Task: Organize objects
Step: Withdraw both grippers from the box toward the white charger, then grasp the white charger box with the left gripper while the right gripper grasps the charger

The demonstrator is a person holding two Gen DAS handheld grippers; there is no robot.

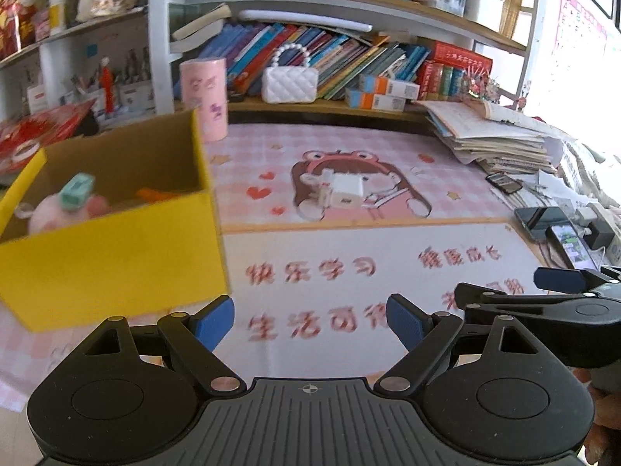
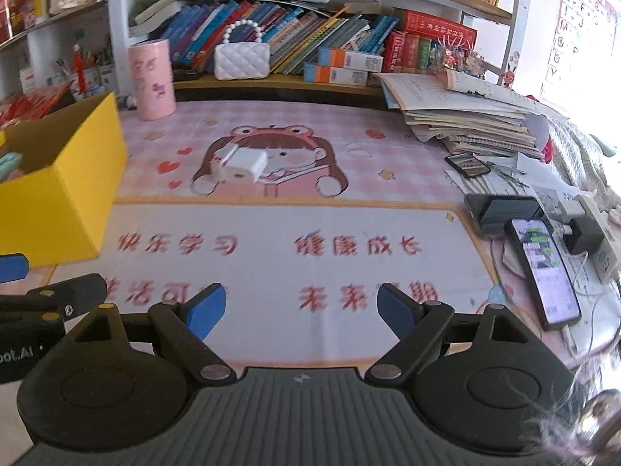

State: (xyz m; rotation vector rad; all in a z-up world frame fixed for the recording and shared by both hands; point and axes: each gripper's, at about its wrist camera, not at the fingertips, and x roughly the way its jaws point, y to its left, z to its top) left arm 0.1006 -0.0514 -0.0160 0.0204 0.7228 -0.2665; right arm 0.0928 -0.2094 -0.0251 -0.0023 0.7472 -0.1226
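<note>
A white charger plug (image 1: 345, 191) lies on the pink desk mat (image 1: 388, 264), on the cartoon girl print; it also shows in the right wrist view (image 2: 242, 165). A yellow cardboard box (image 1: 112, 248) stands at the left and holds a pink plush toy (image 1: 58, 213), a teal item (image 1: 77, 186) and something orange. The box also shows in the right wrist view (image 2: 62, 190). My left gripper (image 1: 310, 320) is open and empty, low over the mat near the box's front corner. My right gripper (image 2: 300, 310) is open and empty beside it, to its right.
A pink cylinder (image 2: 151, 77) stands behind the box. A white quilted purse (image 2: 240, 60) and books sit on the shelf behind. A stack of books and papers (image 2: 465, 116), phones (image 2: 543, 268) and chargers with cables crowd the mat's right edge.
</note>
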